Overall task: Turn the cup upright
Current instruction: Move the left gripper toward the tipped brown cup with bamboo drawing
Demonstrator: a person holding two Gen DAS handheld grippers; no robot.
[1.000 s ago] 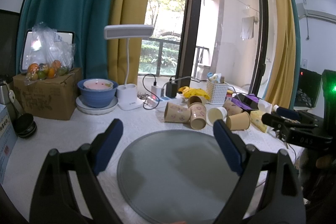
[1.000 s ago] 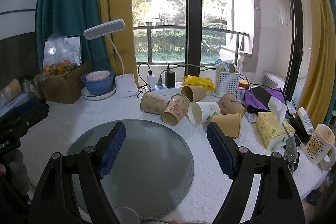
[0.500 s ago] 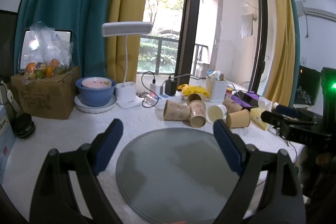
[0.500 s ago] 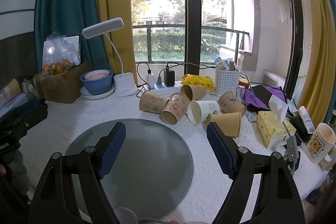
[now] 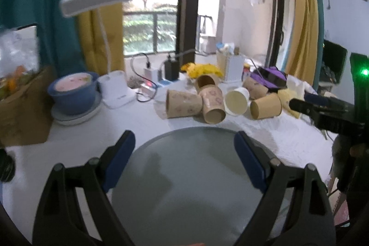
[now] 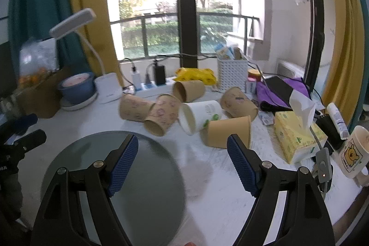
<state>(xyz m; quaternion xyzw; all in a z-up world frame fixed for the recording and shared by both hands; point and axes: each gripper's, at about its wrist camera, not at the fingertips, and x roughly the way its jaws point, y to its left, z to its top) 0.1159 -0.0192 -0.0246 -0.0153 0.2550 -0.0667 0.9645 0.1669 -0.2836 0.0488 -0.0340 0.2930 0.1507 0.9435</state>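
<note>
Several paper cups lie on their sides in a cluster behind a round grey mat (image 5: 193, 176). Among them are a patterned brown cup (image 5: 183, 103), a white cup (image 5: 237, 101) and a plain brown cup (image 5: 266, 106). The right wrist view shows the white cup (image 6: 199, 115) and the plain brown cup (image 6: 227, 131) too. My left gripper (image 5: 184, 153) is open and empty above the mat. My right gripper (image 6: 183, 158) is open and empty, just short of the cups, at the mat's (image 6: 129, 176) right edge.
A desk lamp (image 5: 115, 89), a blue bowl on a plate (image 5: 73, 93), a cardboard box with fruit (image 5: 20, 107), a power strip, a white basket (image 6: 231, 75), a tissue box (image 6: 297, 135) and a bear mug (image 6: 354, 151) stand around the white tablecloth.
Both grippers have moved forward toward the cups, which now look closer. The right gripper has also shifted right off the mat's centre. Both stay open.
</note>
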